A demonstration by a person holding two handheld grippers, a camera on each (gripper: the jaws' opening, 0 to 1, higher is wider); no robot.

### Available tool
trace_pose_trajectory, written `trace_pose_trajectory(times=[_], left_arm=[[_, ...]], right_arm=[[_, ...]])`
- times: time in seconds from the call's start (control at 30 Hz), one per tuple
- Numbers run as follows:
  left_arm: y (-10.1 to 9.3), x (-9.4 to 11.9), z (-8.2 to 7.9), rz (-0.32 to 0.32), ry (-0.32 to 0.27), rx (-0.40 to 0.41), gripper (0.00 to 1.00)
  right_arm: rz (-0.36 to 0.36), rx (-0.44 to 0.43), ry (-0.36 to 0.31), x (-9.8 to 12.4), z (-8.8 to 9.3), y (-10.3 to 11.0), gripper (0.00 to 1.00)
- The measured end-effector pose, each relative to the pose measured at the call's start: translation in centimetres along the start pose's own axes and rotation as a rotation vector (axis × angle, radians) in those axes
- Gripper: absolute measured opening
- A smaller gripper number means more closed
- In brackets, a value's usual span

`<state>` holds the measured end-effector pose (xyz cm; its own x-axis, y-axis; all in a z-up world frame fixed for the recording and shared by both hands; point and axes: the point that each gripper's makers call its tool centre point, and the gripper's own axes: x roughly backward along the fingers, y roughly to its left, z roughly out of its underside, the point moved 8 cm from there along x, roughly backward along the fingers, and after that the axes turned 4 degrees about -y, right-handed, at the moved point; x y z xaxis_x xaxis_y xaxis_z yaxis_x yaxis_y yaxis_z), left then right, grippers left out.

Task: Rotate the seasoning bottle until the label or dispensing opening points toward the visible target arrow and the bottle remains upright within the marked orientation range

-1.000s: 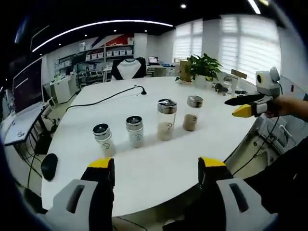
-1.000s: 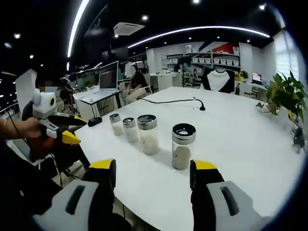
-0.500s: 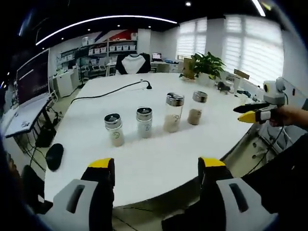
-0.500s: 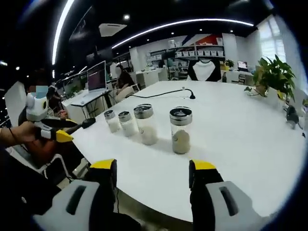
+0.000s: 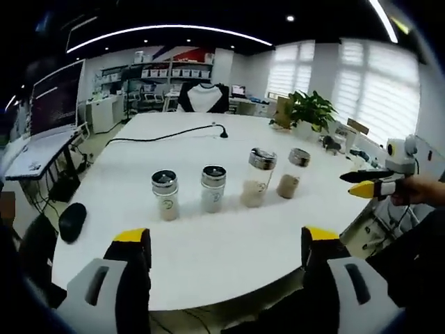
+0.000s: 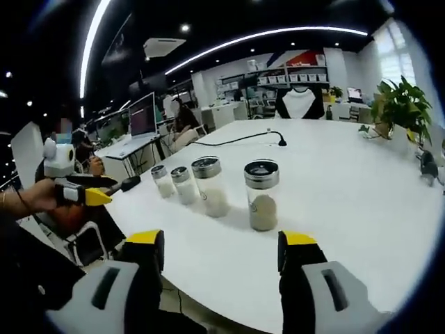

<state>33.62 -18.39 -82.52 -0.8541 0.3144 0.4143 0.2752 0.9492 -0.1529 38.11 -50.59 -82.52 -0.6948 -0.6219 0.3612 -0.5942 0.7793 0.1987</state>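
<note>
Four clear seasoning bottles with metal caps stand upright in a row on the white table (image 5: pixel 229 243). In the left gripper view they are the left bottle (image 5: pixel 165 195), the second bottle (image 5: pixel 213 188), the taller third bottle (image 5: pixel 257 178) and the right bottle (image 5: pixel 294 173). My left gripper (image 5: pixel 224 240) is open and held short of the table's near edge, with nothing between its jaws. In the right gripper view the nearest bottle (image 6: pixel 263 194) stands just ahead of my open right gripper (image 6: pixel 221 241), and the tall bottle (image 6: pixel 209 185) comes after it. Each gripper shows in the other's view: right gripper (image 5: pixel 370 184), left gripper (image 6: pixel 82 194).
A black cable with a small microphone (image 5: pixel 221 131) runs across the far part of the table. A black mouse (image 5: pixel 71 221) lies near the left edge. A potted plant (image 5: pixel 310 110) stands at the back right. Desks with monitors (image 6: pixel 142 114) and a seated person stand beyond the table.
Both cameras have shifted a little, so the bottles sit slightly differently in each view but stand as before. The left gripper's jaws look a bit wider apart.
</note>
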Motion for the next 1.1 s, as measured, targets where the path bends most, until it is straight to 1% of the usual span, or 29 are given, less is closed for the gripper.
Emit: trace_pose_trajectory(times=[0.07, 0.1, 0.17, 0.37, 0.43, 0.73, 0.93, 1.1], left_arm=[[0.10, 0.01, -0.09, 0.005, 0.001, -0.019, 1.00], [0.02, 0.03, -0.11, 0.009, 0.003, -0.024, 1.00], [-0.02, 0.09, -0.07, 0.013, 0.012, -0.029, 1.00], [-0.12, 0.21, 0.01, 0.020, 0.028, -0.029, 1.00], [-0.09, 0.30, -0.02, 0.016, 0.025, -0.027, 1.00], [0.05, 0.54, 0.15, 0.007, 0.027, -0.010, 1.00], [0.26, 0.68, 0.55, 0.004, 0.039, -0.004, 1.00], [0.37, 0.69, 0.53, 0.001, 0.044, -0.007, 1.00]], right_arm=[[-0.001, 0.004, -0.008, -0.06, -0.14, 0.08, 0.76], [0.000, 0.002, 0.000, -0.17, -0.11, 0.10, 0.82], [0.007, -0.013, 0.017, -0.22, 0.08, 0.09, 0.86], [0.006, -0.027, 0.027, -0.11, 0.46, 0.28, 0.86], [0.005, -0.033, 0.032, -0.10, 0.51, 0.28, 0.85], [0.000, -0.016, 0.037, -0.03, 0.31, 0.34, 0.83], [-0.001, -0.022, 0.045, -0.03, 0.48, 0.68, 0.81], [-0.001, -0.027, 0.048, -0.06, 0.61, 0.77, 0.80]])
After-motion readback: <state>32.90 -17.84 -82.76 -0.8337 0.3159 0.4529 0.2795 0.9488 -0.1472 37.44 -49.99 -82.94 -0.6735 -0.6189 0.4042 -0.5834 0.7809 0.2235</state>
